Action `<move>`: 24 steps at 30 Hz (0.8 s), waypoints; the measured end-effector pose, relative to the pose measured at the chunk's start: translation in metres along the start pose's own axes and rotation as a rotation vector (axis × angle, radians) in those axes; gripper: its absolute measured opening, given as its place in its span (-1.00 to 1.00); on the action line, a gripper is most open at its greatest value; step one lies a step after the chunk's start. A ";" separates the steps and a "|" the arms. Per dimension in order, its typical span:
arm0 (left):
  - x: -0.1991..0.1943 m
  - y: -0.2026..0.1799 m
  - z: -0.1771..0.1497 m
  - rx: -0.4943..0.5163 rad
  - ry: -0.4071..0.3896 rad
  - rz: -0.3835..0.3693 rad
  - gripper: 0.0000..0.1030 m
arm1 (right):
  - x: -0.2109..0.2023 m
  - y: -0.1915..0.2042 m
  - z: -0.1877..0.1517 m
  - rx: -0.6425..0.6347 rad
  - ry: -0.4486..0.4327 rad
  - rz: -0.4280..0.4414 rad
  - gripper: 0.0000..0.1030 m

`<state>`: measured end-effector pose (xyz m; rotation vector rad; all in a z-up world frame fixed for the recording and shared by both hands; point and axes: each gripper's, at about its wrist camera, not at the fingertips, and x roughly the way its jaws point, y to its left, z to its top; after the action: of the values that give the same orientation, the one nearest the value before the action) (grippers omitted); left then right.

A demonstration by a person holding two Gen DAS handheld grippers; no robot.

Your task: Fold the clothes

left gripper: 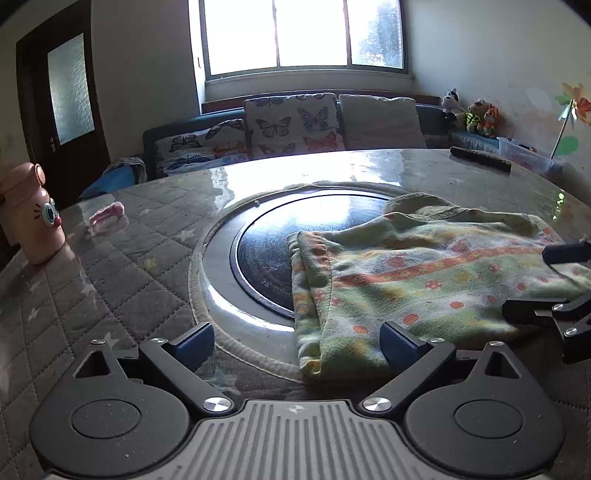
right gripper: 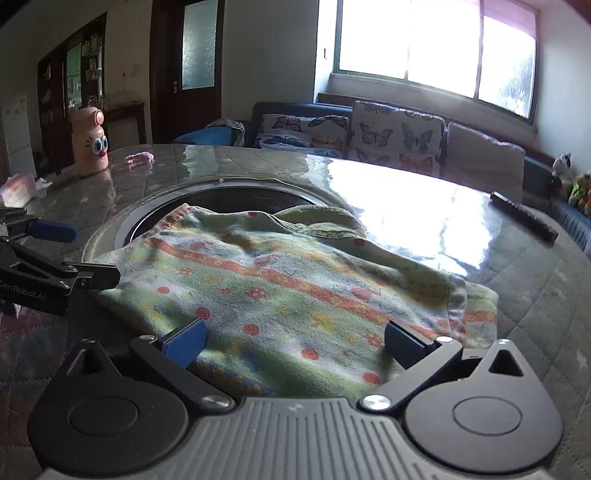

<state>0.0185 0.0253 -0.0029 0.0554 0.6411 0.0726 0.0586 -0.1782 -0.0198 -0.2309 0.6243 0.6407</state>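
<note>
1. Daylight from one three-pane window (left gripper: 303, 33) falls across a round tabletop (left gripper: 110, 266) under a quilted, star-printed cover with a glossy clear sheet over it; one dark round inset plate (left gripper: 273, 236) sits at its centre.
2. One garment (left gripper: 413, 273), green with orange dots and stripes, lies folded on the tabletop, overlapping the right part of the inset plate; its collar end points toward the window.
3. Two tongs are in view. The left tongs (left gripper: 297, 341) are spread wide apart, gripping nothing, with the right fingertip over the garment's near edge and the left over the cover.
4. The right tongs (right gripper: 295, 341) also stand wide open, empty, both blue-padded fingertips hovering over the garment's near edge.
5. One pink bottle (left gripper: 31, 214) with cartoon eyes stands at the far left; one small pink object (left gripper: 107, 216) lies near it.
6. One dark remote-like bar (right gripper: 524, 216) rests at the far right edge.
7. Behind, one sofa carries two butterfly cushions (left gripper: 291, 123) and one plain cushion (left gripper: 380, 120).
</note>
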 end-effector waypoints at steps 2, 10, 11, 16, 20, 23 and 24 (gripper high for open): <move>0.000 0.001 0.000 -0.004 0.003 0.002 0.94 | 0.002 -0.005 0.000 0.027 0.009 0.023 1.00; 0.003 0.006 -0.003 -0.054 0.015 -0.011 1.00 | 0.003 -0.010 -0.002 0.059 0.016 0.048 1.00; 0.003 0.007 -0.003 -0.058 0.016 -0.013 1.00 | 0.003 -0.010 -0.002 0.061 0.016 0.049 1.00; 0.004 0.010 -0.003 -0.080 0.022 -0.030 1.00 | 0.003 -0.008 -0.001 0.059 0.017 0.047 1.00; 0.006 0.012 -0.004 -0.096 0.027 -0.041 1.00 | 0.004 -0.006 -0.001 0.056 0.018 0.044 1.00; 0.006 0.013 -0.004 -0.097 0.027 -0.041 1.00 | 0.004 -0.006 -0.001 0.056 0.018 0.044 1.00; 0.006 0.013 -0.004 -0.098 0.027 -0.041 1.00 | 0.004 -0.006 -0.001 0.057 0.018 0.044 1.00</move>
<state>0.0202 0.0386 -0.0087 -0.0539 0.6643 0.0648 0.0647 -0.1816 -0.0233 -0.1704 0.6658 0.6632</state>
